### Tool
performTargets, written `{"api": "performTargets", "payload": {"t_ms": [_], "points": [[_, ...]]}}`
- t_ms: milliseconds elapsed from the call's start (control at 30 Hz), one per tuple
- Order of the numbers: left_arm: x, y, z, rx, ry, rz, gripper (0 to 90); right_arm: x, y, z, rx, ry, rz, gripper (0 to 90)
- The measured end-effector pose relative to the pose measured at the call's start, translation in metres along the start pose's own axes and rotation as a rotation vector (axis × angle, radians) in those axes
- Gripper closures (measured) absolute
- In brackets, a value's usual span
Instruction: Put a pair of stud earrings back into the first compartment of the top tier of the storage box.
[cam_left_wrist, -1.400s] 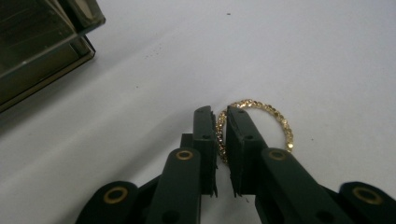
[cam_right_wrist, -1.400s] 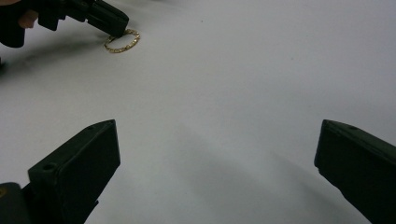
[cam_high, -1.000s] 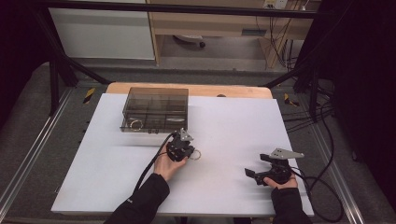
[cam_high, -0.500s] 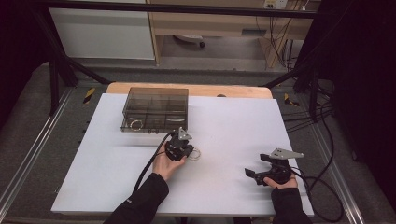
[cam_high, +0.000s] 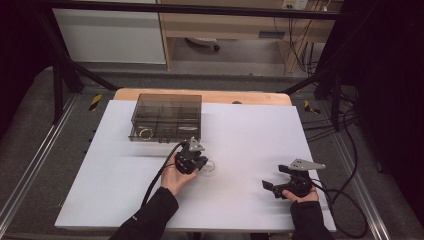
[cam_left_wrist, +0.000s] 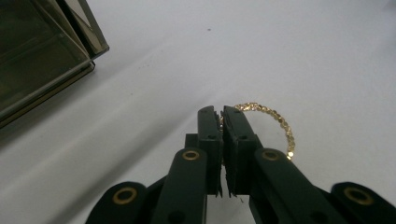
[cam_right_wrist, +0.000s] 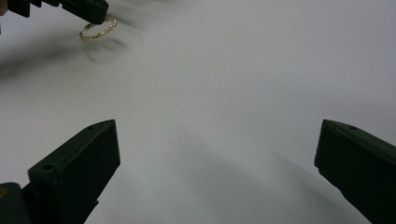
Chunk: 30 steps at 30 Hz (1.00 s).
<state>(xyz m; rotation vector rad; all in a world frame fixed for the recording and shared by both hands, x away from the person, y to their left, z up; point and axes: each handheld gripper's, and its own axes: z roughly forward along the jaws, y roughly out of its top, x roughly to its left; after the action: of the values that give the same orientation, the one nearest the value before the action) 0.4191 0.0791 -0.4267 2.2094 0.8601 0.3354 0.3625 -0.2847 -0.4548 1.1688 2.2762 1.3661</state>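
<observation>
While the smoky clear box (cam_high: 166, 117) sat at the far left of the bench (cam_high: 240, 130), your left tongs (cam_left_wrist: 221, 116) were pinched shut on the rim of a gold bracelet (cam_left_wrist: 275, 122), near the bench's middle. Well apart to the right, your right tongs (cam_high: 272, 188) stood wide open, gripping nothing, low over bare white surface.

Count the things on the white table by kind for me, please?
Gold rings: 2, one pinched in the left hand-held gripper, one in the box.
Smoky clear boxes: 1.
Hand-held grippers: 2, the right open.
Total: 5.
</observation>
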Motion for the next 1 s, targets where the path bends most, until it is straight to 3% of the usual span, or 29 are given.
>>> {"api": "performTargets", "payload": {"t_ms": [33,1000], "points": [[-0.002,-0.001,-0.001,-0.003,-0.003,-0.014,86.1,0.000,0.000,0.000,0.000,0.000,0.000,0.7],[0.000,-0.015,-0.027,-0.009,-0.020,0.000,86.1,0.000,0.000,0.000,0.005,-0.002,0.000,0.6]]}}
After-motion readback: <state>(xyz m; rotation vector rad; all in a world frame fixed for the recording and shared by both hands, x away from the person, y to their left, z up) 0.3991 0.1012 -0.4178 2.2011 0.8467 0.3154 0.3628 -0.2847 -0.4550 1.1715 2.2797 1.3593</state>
